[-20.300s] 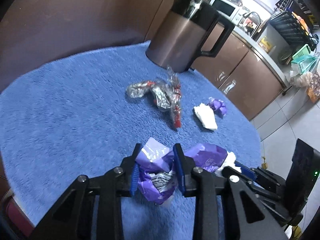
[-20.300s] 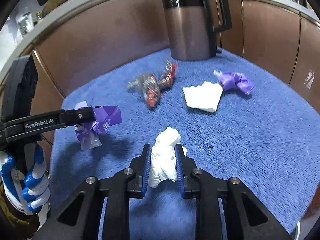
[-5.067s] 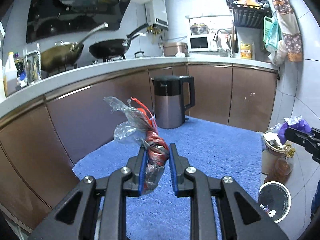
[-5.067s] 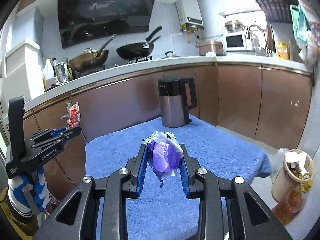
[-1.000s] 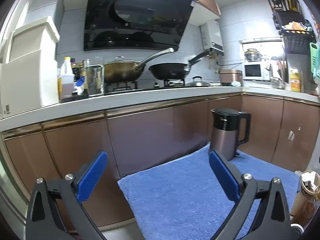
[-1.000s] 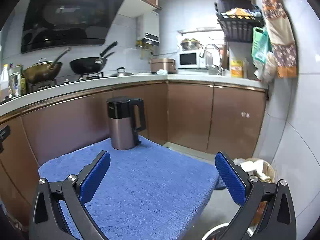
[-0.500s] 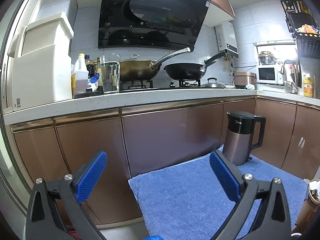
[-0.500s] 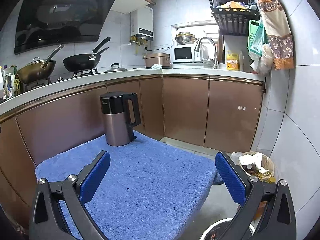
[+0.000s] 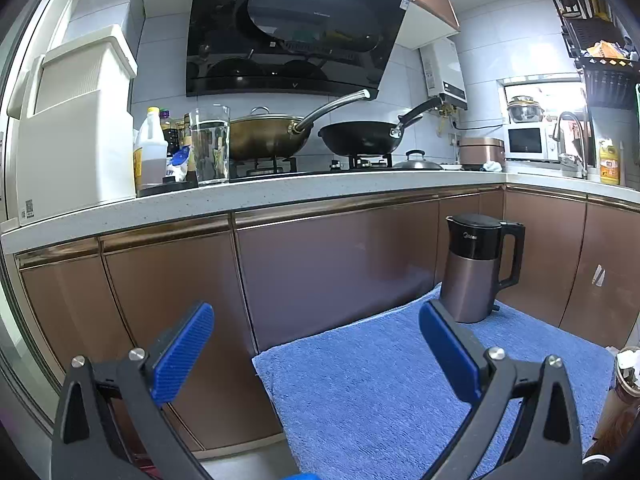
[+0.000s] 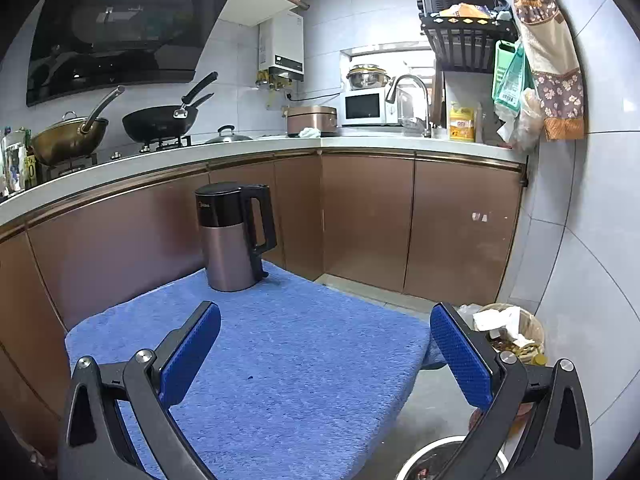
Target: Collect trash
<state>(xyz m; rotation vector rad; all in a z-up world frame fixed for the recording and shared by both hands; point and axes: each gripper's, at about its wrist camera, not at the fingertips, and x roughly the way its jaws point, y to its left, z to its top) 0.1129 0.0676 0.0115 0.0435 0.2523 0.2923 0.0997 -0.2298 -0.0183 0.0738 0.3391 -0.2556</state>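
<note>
While both grippers hang above the blue towel-covered counter (image 10: 288,360), their fingers are spread wide and hold nothing: the left gripper (image 9: 316,354) faces the brown cabinets, and the right gripper (image 10: 326,354) looks across the counter's right edge. The cloth is bare apart from a tiny dark speck (image 10: 250,377) toward its near side and the electric kettle (image 10: 234,236), which stands upright at the far edge. The collected trash (image 10: 498,322) lies in a small basket (image 10: 534,332) on the floor, off the counter's right edge and against the tiled wall; white paper shows on top of it. The rim of a round white bin (image 10: 432,450) shows below the right gripper, partly hidden by its finger.
</note>
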